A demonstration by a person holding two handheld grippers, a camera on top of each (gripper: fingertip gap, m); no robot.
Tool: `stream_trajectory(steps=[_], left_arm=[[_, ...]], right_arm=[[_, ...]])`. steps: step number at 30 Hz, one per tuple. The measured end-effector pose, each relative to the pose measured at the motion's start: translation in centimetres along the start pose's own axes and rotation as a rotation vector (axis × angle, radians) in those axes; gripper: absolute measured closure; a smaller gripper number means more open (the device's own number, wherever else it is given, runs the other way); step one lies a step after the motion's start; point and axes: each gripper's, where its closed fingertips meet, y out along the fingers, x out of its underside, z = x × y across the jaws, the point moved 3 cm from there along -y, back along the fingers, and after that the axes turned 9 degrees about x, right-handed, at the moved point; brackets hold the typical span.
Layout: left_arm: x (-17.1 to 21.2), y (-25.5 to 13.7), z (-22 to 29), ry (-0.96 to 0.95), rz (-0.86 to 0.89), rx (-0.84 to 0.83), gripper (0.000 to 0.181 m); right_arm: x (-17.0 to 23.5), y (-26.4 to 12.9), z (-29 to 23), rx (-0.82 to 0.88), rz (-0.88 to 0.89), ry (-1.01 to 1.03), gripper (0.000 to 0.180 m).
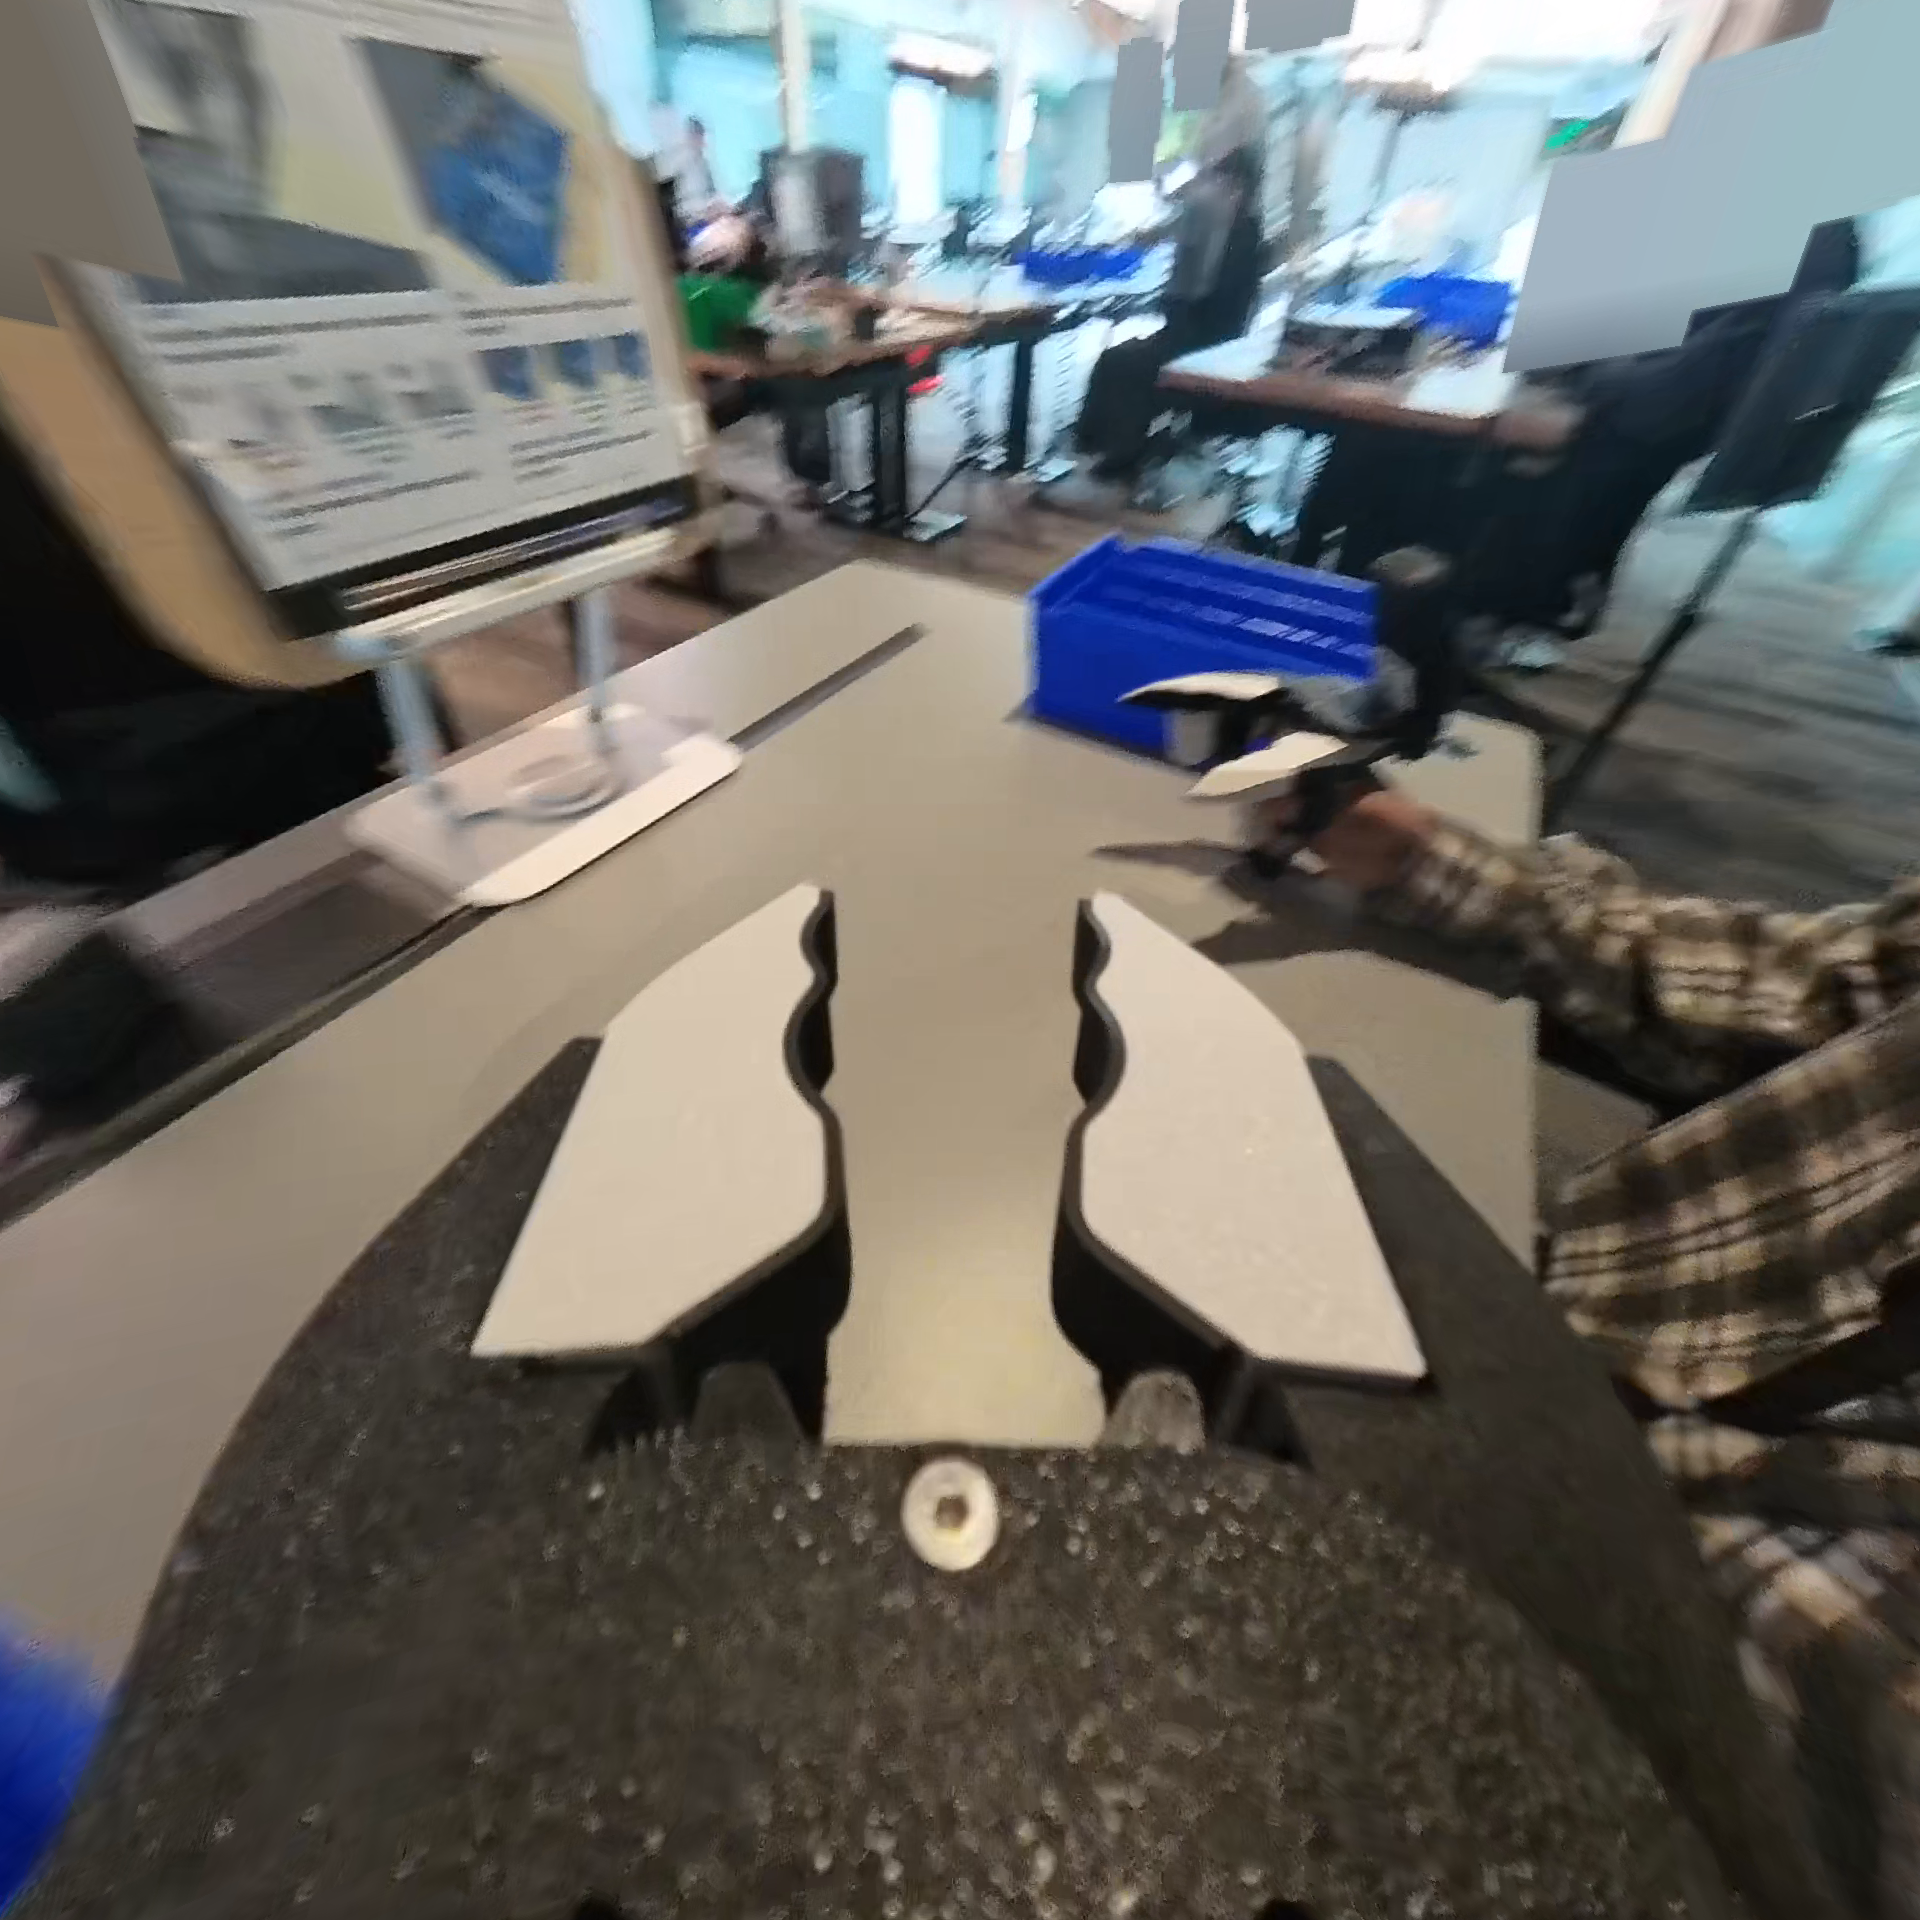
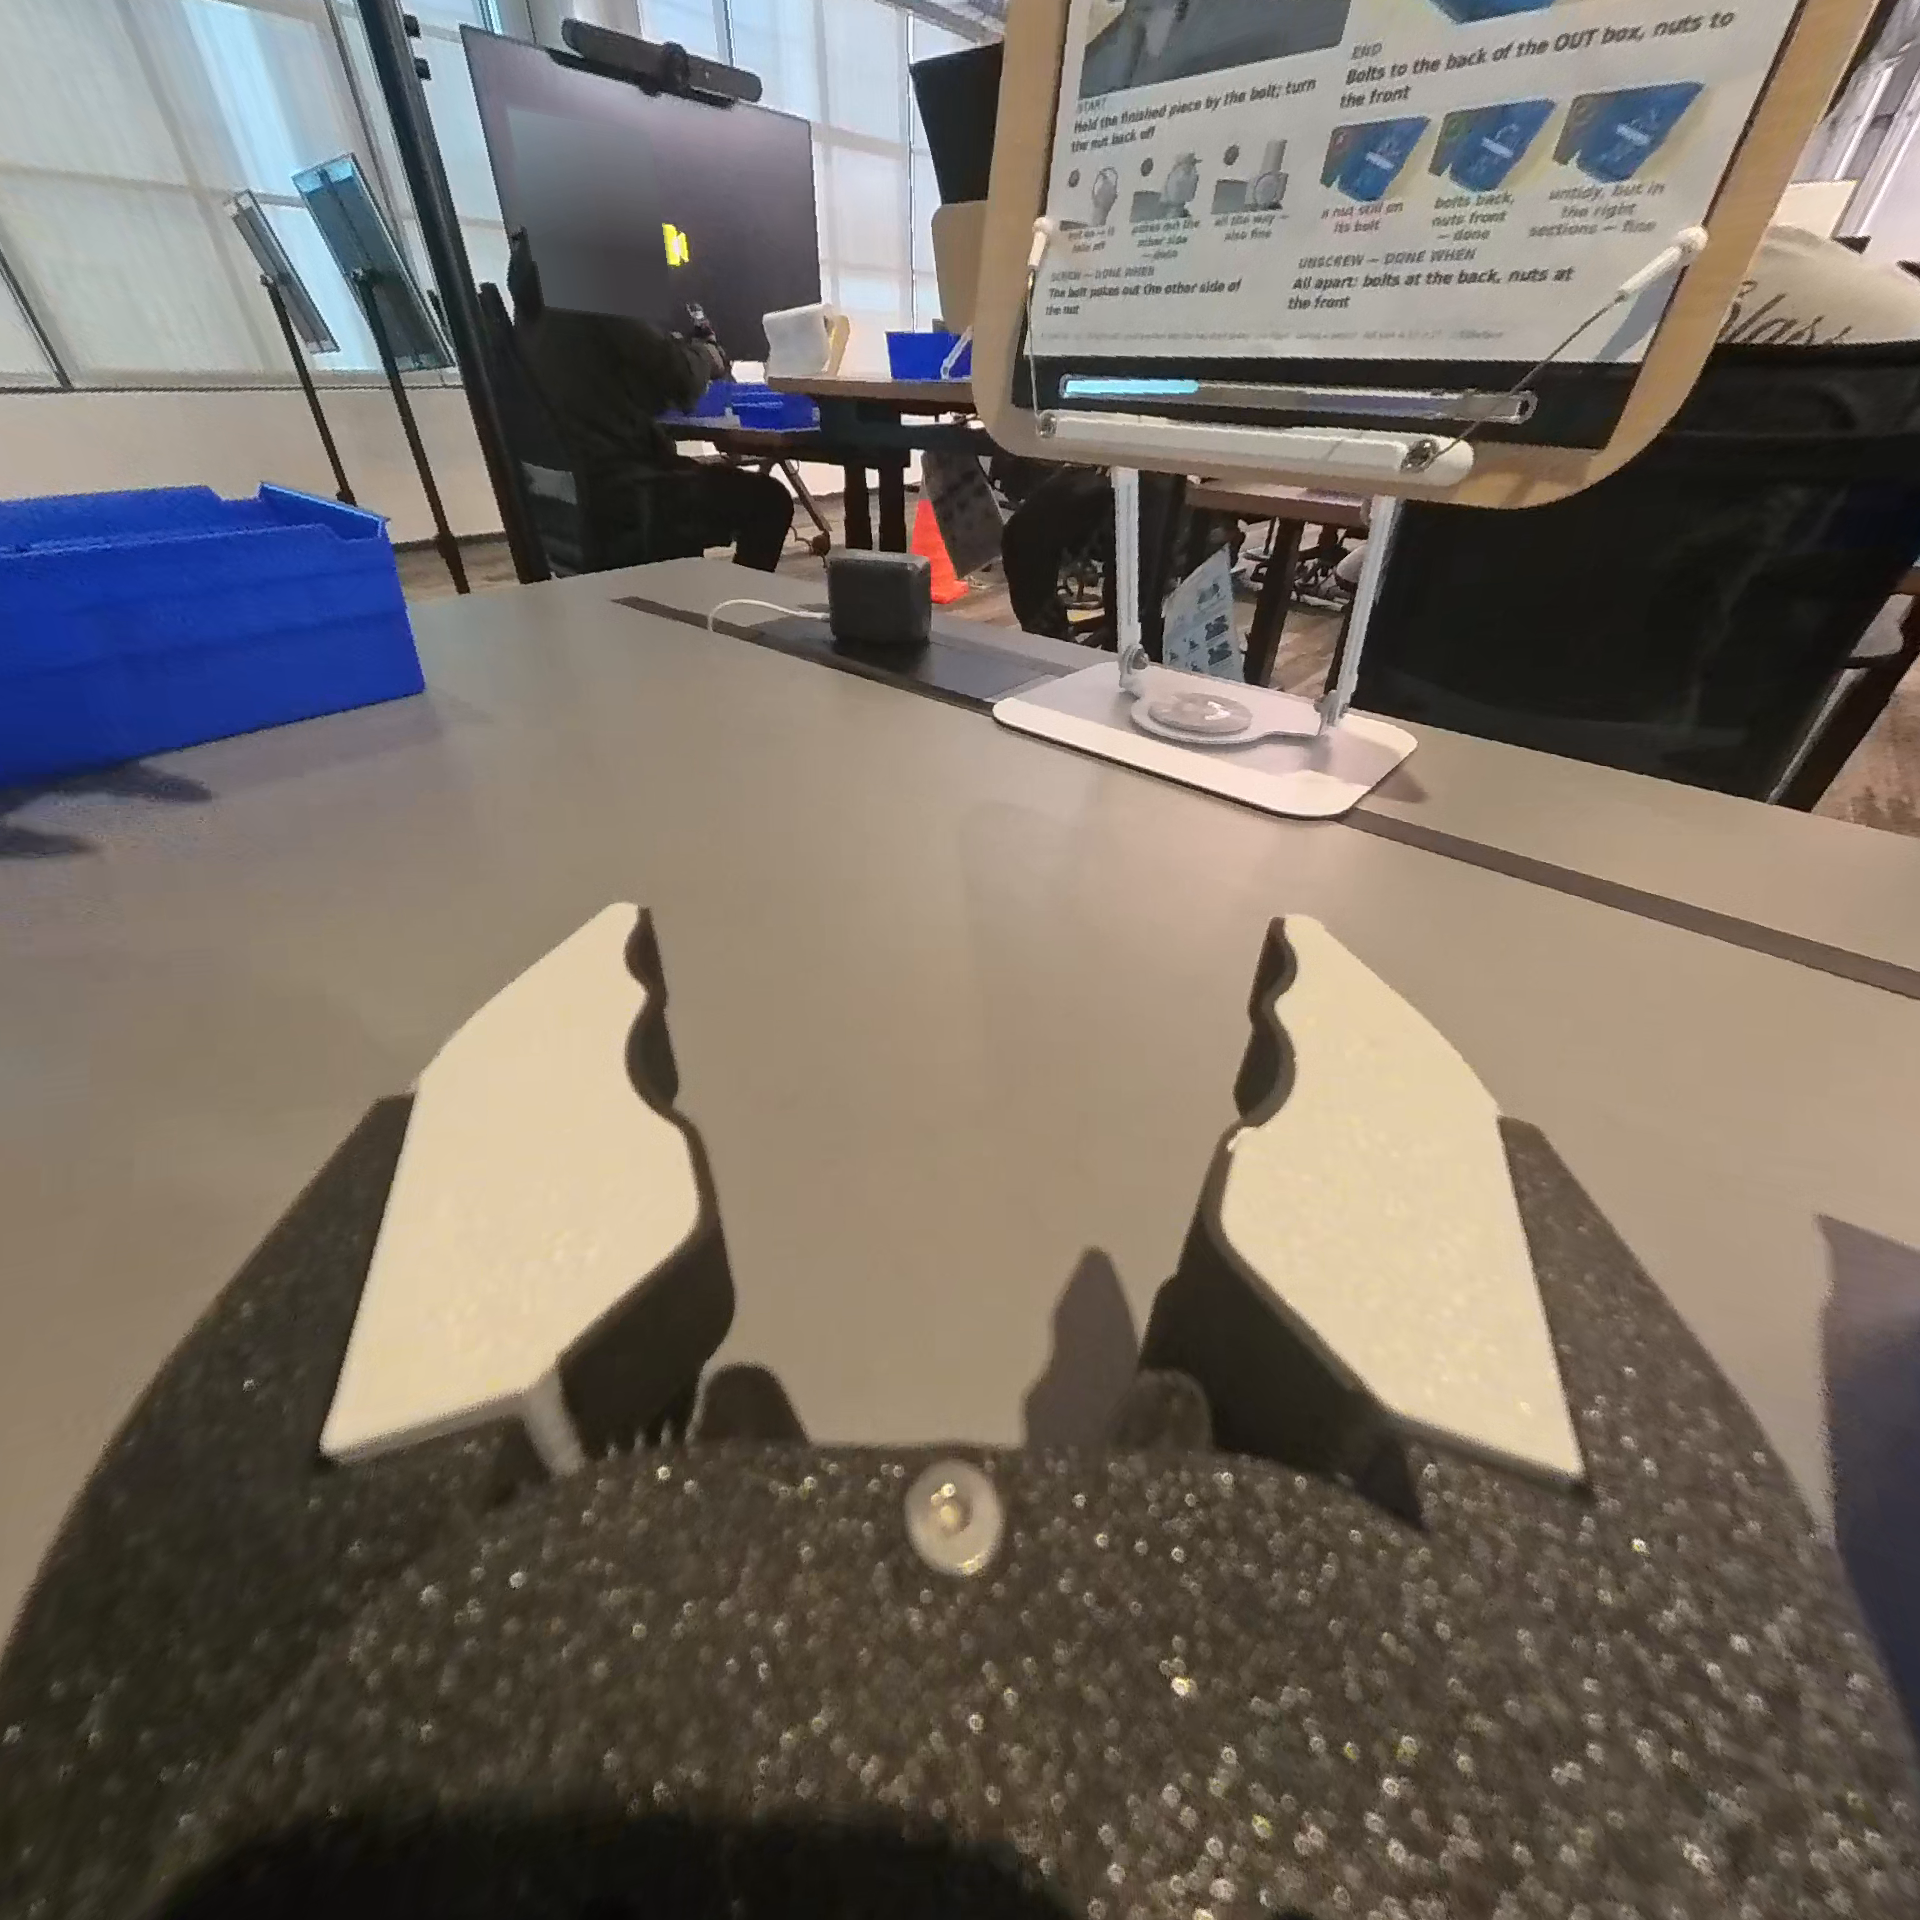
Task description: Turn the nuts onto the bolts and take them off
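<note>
No nut or bolt shows in either view. My left gripper (image 1: 954, 914) is open and empty, a little above the grey table (image 1: 914, 790). My right gripper (image 2: 958, 920) is open wide and empty over the same table (image 2: 935, 831). In the left wrist view the right gripper (image 1: 1236, 738) appears farther off at the right, held by a hand in a plaid sleeve (image 1: 1621, 966), in front of a blue bin (image 1: 1195, 623). The blue bin also shows at the far left of the right wrist view (image 2: 187, 623); what lies inside it is hidden.
An instruction sheet on a white stand (image 2: 1205, 717) rises at the table's far side, also in the left wrist view (image 1: 561, 779). A small black box (image 2: 878, 597) with a white cable sits on a dark strip along the table. People sit at tables behind. The tips of one gripper are about 35 cm away from the tips of the other.
</note>
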Motion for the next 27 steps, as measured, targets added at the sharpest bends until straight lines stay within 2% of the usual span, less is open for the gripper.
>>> stream_trajectory(steps=[5,8,11,19,27], left_arm=[[0.7,-10.9,-6.7,-0.063,-0.213,-0.336,0.140],[3.6,-16.0,-10.7,-0.152,-0.388,-0.442,0.142],[7.8,-19.3,-13.8,-0.259,-0.581,-0.476,0.147],[16.4,-21.2,-17.3,-0.464,-0.964,-0.450,0.154],[19.3,-20.9,-18.9,-0.548,-1.076,-0.450,0.162]], right_arm=[[0.0,0.0,0.1,-0.002,-0.003,0.002,0.075],[0.1,0.0,0.2,-0.001,-0.005,0.002,0.075],[0.1,0.1,0.1,-0.005,-0.009,-0.003,0.076],[0.4,0.2,0.1,-0.007,-0.022,-0.018,0.078],[0.3,0.1,0.3,-0.002,-0.020,-0.016,0.080]])
